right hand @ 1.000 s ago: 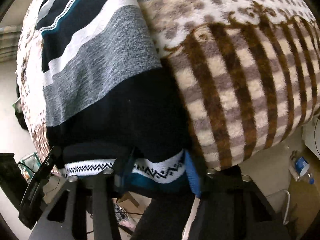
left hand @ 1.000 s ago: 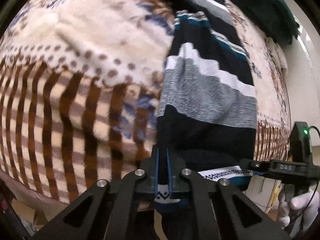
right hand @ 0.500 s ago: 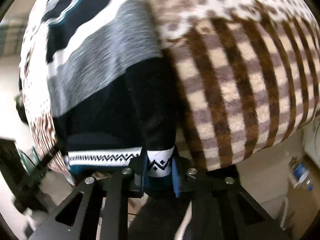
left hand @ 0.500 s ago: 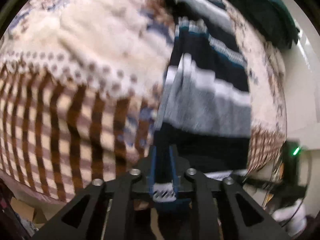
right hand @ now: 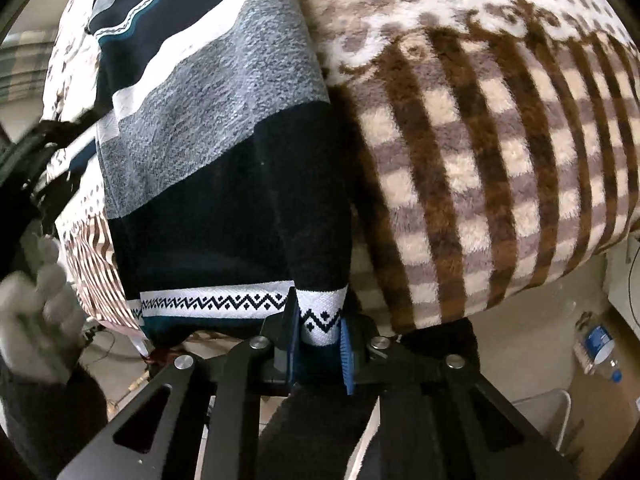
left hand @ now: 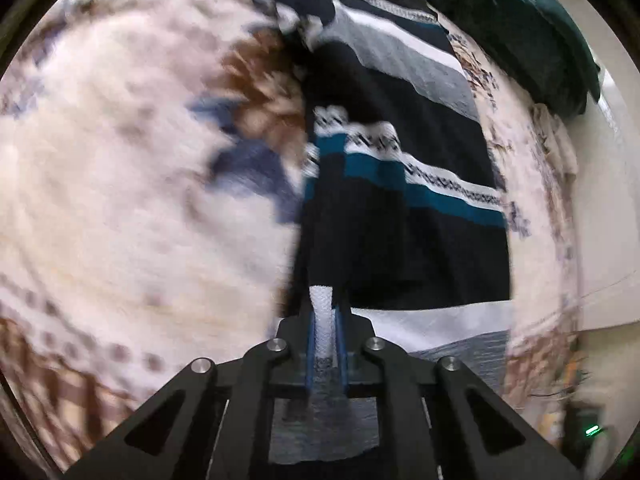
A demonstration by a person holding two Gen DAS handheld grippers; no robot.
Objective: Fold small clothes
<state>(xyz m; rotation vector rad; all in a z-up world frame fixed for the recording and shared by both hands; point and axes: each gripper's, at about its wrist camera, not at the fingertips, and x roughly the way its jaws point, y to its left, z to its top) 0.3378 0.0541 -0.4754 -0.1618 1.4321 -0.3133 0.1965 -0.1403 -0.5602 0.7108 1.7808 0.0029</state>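
Left tongs (left hand: 324, 344): closed tight on a white patterned hem of the striped garment (left hand: 404, 216), the cloth pinched between the blue pads at the near edge of the left wrist view.
Right tongs (right hand: 320, 332): clamped on the white zigzag hem band at the garment's near right corner, in the right wrist view.
Striped garment (right hand: 208, 152): lies on the blanket, running from the near edge away to the far side; navy, grey, white and teal bands. In the left view a hem with teal and zigzag trim sits doubled over the dark middle part.
Blanket (right hand: 480, 160): fleece, cream with brown stripes, covering the bed under and beside the garment.
Gloved hand (right hand: 36, 304): pale glove at the near left of the right view, blurred, gripping the handle of the other tool.
Water bottle (right hand: 598, 346): on the floor, near right, below the blanket's edge.
Dark green cloth (left hand: 512, 28): heaped at the far right, beyond the garment.
Hard to make out: the left view is motion-blurred; the blanket's pattern there is smeared.
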